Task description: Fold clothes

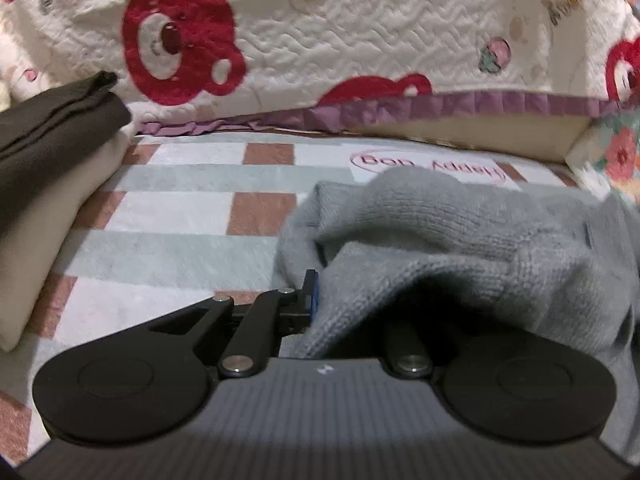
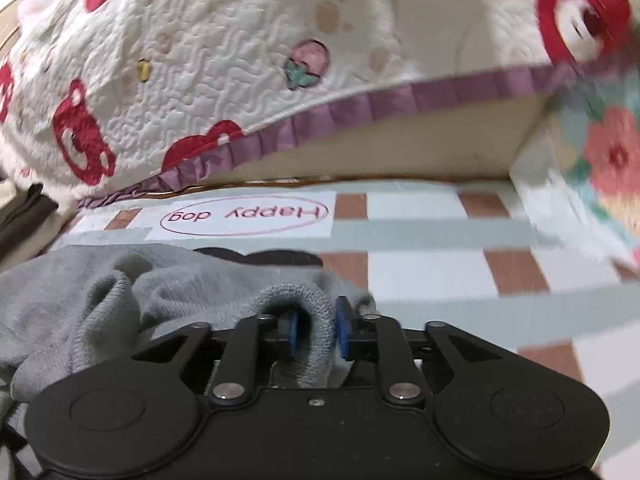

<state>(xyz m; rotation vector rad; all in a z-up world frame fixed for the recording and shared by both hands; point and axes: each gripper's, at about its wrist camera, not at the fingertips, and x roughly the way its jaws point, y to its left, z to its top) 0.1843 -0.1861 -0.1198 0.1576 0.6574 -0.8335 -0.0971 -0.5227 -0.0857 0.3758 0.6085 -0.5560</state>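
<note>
The grey knit garment (image 2: 100, 300) lay bunched on the checked mat (image 2: 440, 272), stretched between the two grippers with its long axis running side to side. The right gripper (image 2: 314, 332) had its jaws nearly closed on a rolled hem at the garment's right end. The left gripper (image 1: 320, 304) sat at the left end; knit draped over one finger, so I could not tell whether it gripped. Folded dark clothes (image 1: 48, 128) lay at the mat's left edge.
</note>
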